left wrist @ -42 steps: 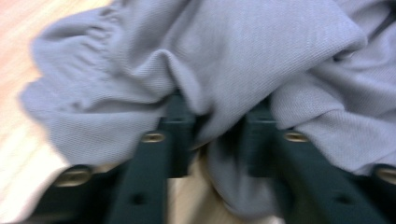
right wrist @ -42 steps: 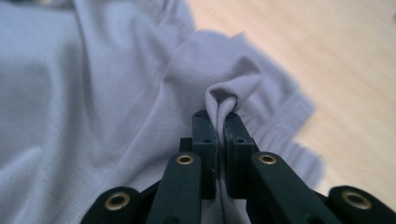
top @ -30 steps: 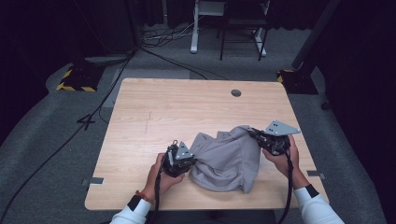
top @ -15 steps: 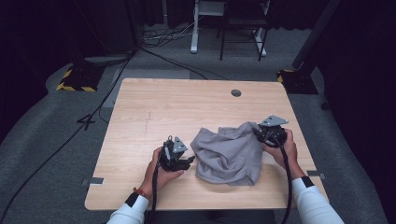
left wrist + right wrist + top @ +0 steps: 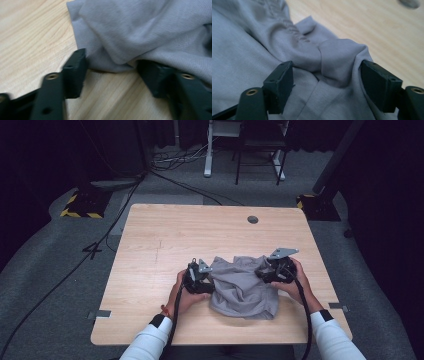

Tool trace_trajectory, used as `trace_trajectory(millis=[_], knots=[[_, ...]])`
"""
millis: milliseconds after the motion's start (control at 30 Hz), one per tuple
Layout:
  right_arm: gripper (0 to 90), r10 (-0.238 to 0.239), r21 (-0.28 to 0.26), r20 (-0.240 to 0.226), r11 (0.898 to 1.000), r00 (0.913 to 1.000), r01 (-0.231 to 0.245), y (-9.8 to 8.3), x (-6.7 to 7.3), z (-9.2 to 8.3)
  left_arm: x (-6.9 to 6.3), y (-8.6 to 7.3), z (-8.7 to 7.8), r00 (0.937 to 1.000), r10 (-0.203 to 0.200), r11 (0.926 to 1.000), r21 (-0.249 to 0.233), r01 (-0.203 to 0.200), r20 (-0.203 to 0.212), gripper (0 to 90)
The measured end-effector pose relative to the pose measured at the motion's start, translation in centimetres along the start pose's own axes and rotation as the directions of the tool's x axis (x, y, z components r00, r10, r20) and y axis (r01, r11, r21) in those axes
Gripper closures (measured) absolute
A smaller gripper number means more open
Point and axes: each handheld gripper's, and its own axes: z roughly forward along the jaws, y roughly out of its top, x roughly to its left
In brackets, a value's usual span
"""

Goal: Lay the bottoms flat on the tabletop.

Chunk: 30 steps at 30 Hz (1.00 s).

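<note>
Near our edge of the wooden table [image 5: 165, 235] lies the crumpled grey cloth [image 5: 242, 285], with broad bare wood beyond it and to the left, and a narrower strip toward the right edge. We hold the left gripper [image 5: 111, 70] at the cloth's left hem; its jaws, after opening, have just closed in a little, yet stand apart with bare wood and a fold's edge between them, one pad under the fabric. Our right gripper [image 5: 327, 82] has just been opening, its jaws spread astride a bunched fold, gripping nothing.
</note>
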Motion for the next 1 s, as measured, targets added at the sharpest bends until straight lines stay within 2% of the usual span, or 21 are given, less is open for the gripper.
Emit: trace_trajectory(millis=[33, 67, 100, 167, 200, 267, 400, 500, 600, 633, 667, 767, 867, 900, 933, 967, 1000], knots=[[37.5, -0.017, 0.009, 0.002, 1.000, 0.9999, 0.017, -0.3, 0.1, 0.5, -0.3, 0.2, 0.1, 0.9997, 0.018, 0.9998, 0.000, -0.018, 0.017, 52.7], [44.1, -0.023, 0.028, 0.004, 0.999, 0.9997, 0.022, -0.4, 0.2, 0.7, -0.3, 0.2, 0.1, 0.9997, 0.018, 0.9998, 0.000, -0.018, 0.017, 60.1], [51.8, -0.029, 0.037, 0.019, 0.999, 0.9994, 0.028, -0.5, 0.2, 0.8, -0.5, 0.4, 0.3, 0.9982, 0.045, 0.9990, -0.005, -0.045, 0.039, 65.8], [66.0, -0.036, 0.031, 0.033, 0.999, 0.9988, 0.035, -0.7, 0.2, 0.6, -0.6, 0.4, 0.3, 0.9975, 0.059, 0.9982, -0.015, -0.058, 0.039, 78.2], [71.5, -0.040, 0.028, 0.044, 0.999, 0.9982, 0.039, -0.6, 0.2, 0.5, -0.6, 0.4, 0.3, 0.9975, 0.059, 0.9982, -0.015, -0.058, 0.039, 82.1], [78.0, -0.050, 0.013, 0.076, 0.999, 0.9959, 0.049, -0.6, 0.3, 0.0, -0.6, 0.3, -0.3, 0.9965, 0.080, 0.9965, -0.025, -0.080, 0.023, 83.8], [82.7, -0.074, -0.050, 0.145, 0.995, 0.9867, 0.082, -0.1, 0.5, -1.7, -0.1, 0.6, -3.1, 0.9970, 0.074, 0.9920, -0.104, -0.071, 0.021, 84.6], [83.5, -0.061, -0.129, 0.171, 0.988, 0.9835, 0.083, 0.7, 0.7, -3.5, 0.0, 0.9, -5.1, 0.9971, 0.074, 0.9855, -0.154, -0.070, 0.019, 84.7], [83.8, -0.044, -0.189, 0.220, 0.978, 0.9745, 0.087, 1.6, 0.7, -4.8, 0.0, 1.4, -6.6, 0.9975, 0.071, 0.9791, -0.191, -0.069, 0.002, 84.6], [83.8, -0.037, -0.201, 0.231, 0.976, 0.9722, 0.085, 1.9, 0.6, -5.1, 0.0, 1.4, -6.6, 0.9975, 0.071, 0.9791, -0.191, -0.069, 0.002, 84.6], [83.8, -0.031, -0.208, 0.242, 0.975, 0.9698, 0.083, 2.3, 0.4, -5.4, 0.1, 1.7, -7.5, 0.9975, 0.070, 0.9764, -0.204, -0.071, -0.009, 84.6], [83.8, -0.026, -0.222, 0.293, 0.971, 0.9557, 0.095, 3.6, -0.4, -5.7, 0.4, 1.9, -8.4, 0.9976, 0.058, 0.9734, -0.220, -0.065, -0.040, 84.6], [83.9, -0.009, -0.233, 0.305, 0.969, 0.9523, 0.084, 4.7, -1.1, -5.6, 1.0, 1.8, -8.8, 0.9972, 0.042, 0.9744, -0.218, -0.055, -0.062, 84.6], [83.9, 0.020, -0.246, 0.308, 0.967, 0.9513, 0.060, 5.7, -1.8, -5.3, 1.8, 1.4, -8.9, 0.9968, 0.010, 0.9754, -0.219, -0.027, -0.079, 84.6], [83.8, 0.024, -0.244, 0.308, 0.968, 0.9512, 0.054, 6.2, -2.0, -5.0, 2.2, 1.2, -8.9, 0.9965, -0.010, 0.9765, -0.215, -0.008, -0.083, 84.6], [83.5, 0.025, -0.236, 0.311, 0.970, 0.9501, 0.052, 6.7, -2.3, -4.6, 2.6, 1.0, -8.8, 0.9956, -0.017, 0.9791, -0.203, -0.002, -0.093, 84.6], [83.2, 0.024, -0.229, 0.325, 0.972, 0.9453, 0.055, 7.1, -2.4, -4.1, 2.9, 0.8, -8.7, 0.9934, -0.020, 0.9823, -0.187, -0.001, -0.113, 84.7]])
